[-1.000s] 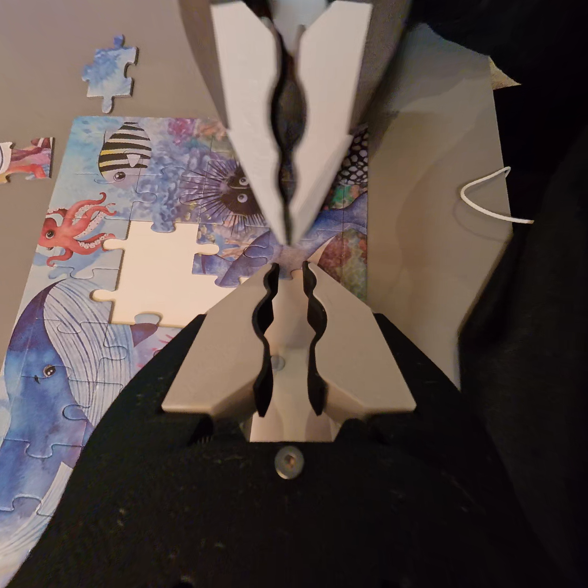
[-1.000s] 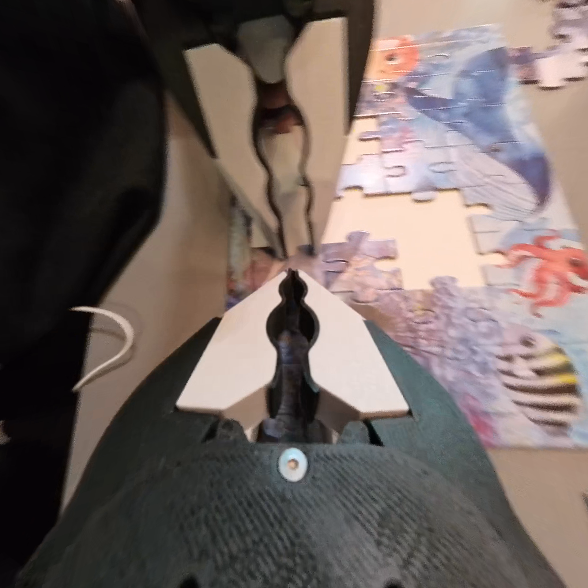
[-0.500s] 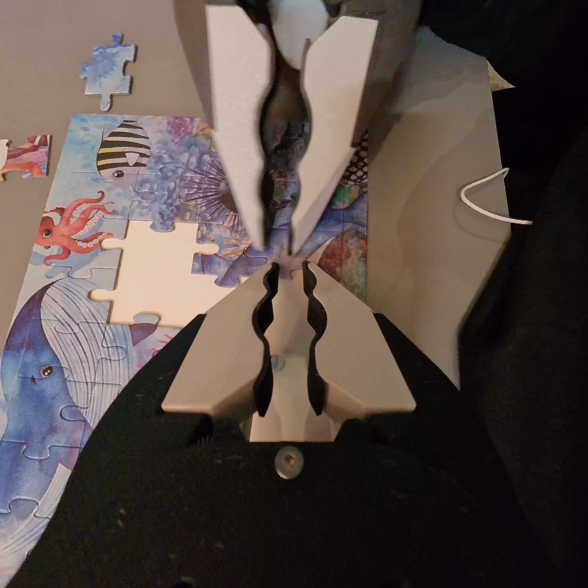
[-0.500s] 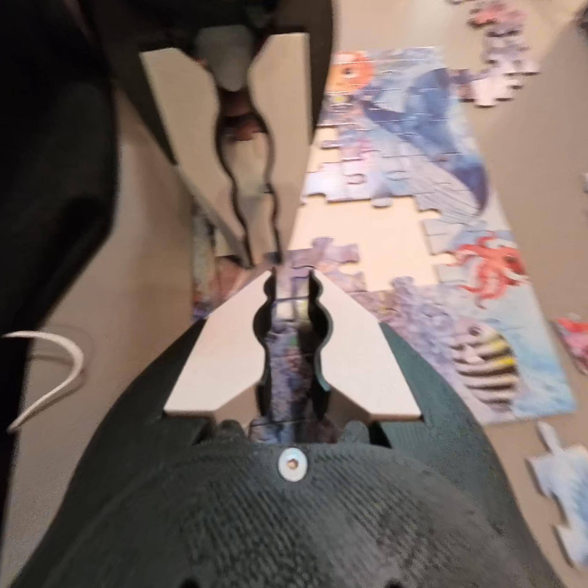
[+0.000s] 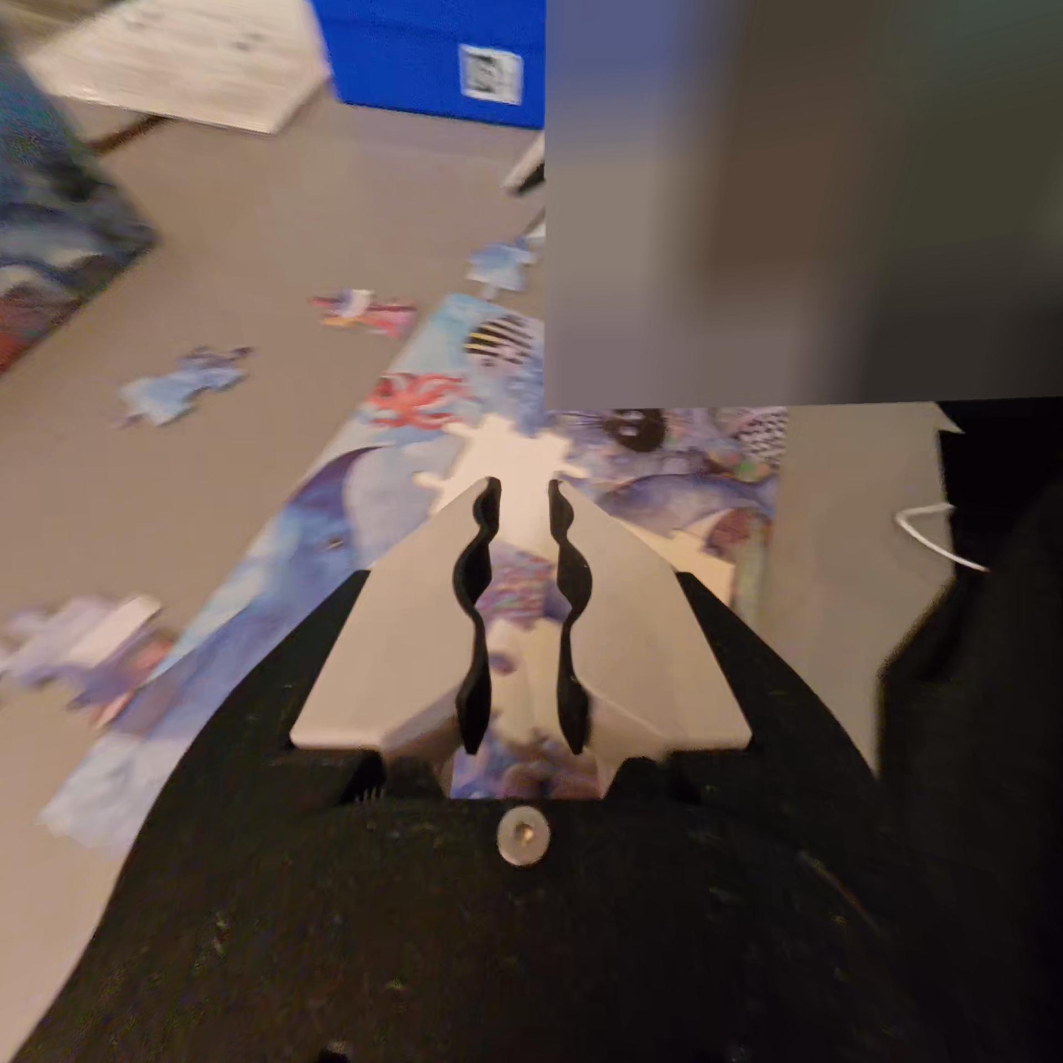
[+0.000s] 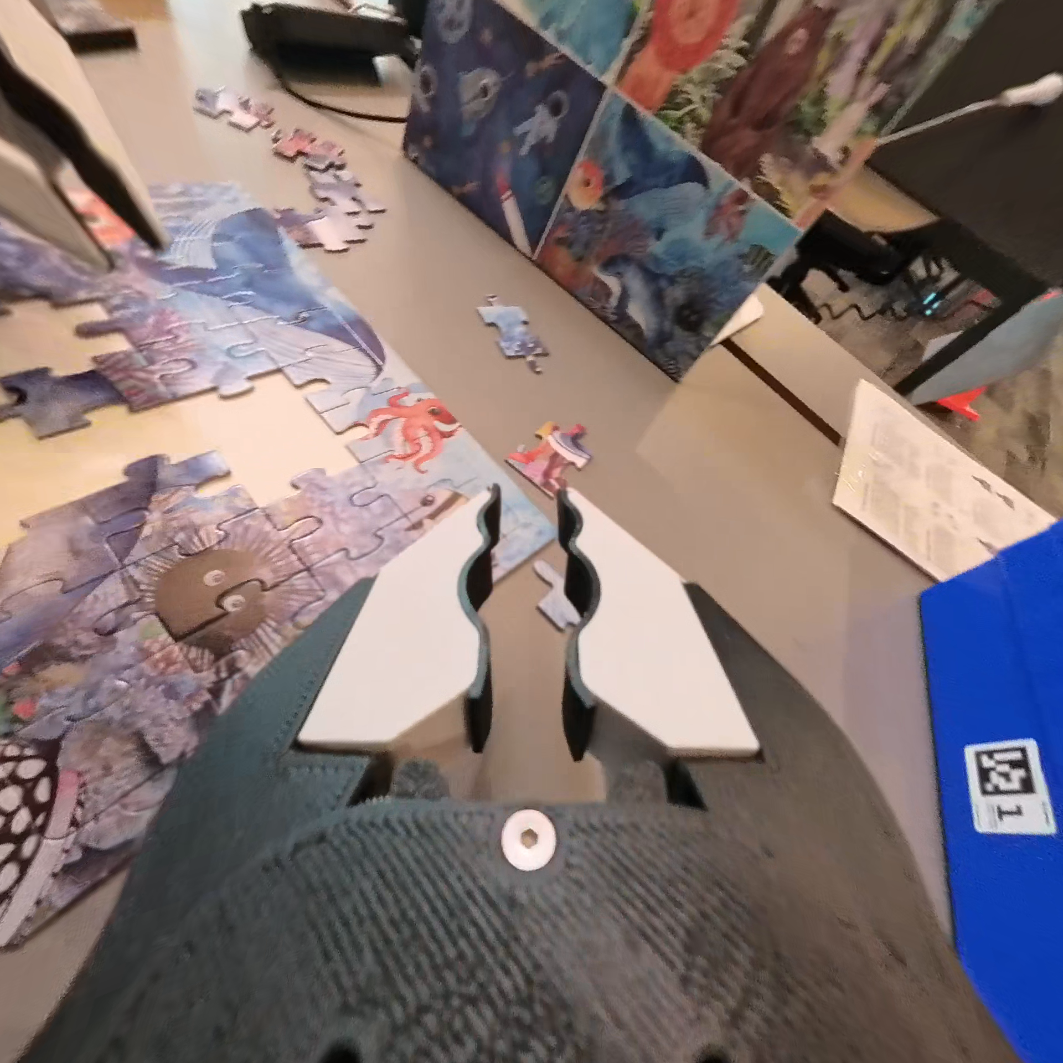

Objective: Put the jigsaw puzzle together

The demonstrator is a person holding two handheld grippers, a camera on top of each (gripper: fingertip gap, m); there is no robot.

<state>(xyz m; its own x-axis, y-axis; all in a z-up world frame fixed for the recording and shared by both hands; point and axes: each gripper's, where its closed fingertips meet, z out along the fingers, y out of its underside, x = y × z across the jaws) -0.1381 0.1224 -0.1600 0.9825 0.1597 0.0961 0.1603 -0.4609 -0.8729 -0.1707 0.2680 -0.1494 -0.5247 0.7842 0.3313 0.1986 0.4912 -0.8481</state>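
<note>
We hold both tools empty over the table: the right gripper (image 6: 524, 500) has its jaws a modest gap apart with nothing between them, and the left gripper (image 5: 522, 484) is parted about as far, also bare. The jigsaw puzzle (image 6: 218, 552) lies flat to the left of our right tool, mostly joined, with a pale unfilled gap (image 5: 512, 454) showing near its middle, just ahead of the left tips. We judge the step in hand to be fetching a loose piece. The small pale blue piece (image 6: 553, 598) sits on the table right under our right jaws, beside the puzzle's corner, so we should lower the tips straight over it, pinch it by a thin edge and lift flat without nudging the joined border. Other candidates lie farther off: a pink and red piece (image 6: 549, 454) and a blue piece (image 6: 515, 333). Around us stand the picture box (image 6: 604, 190) propped upright, a printed sheet (image 6: 932, 489) and a blue box (image 6: 1001, 713) at the right. The blue box crowds our right side, and the left tool over the puzzle limits a sweep that way.
</note>
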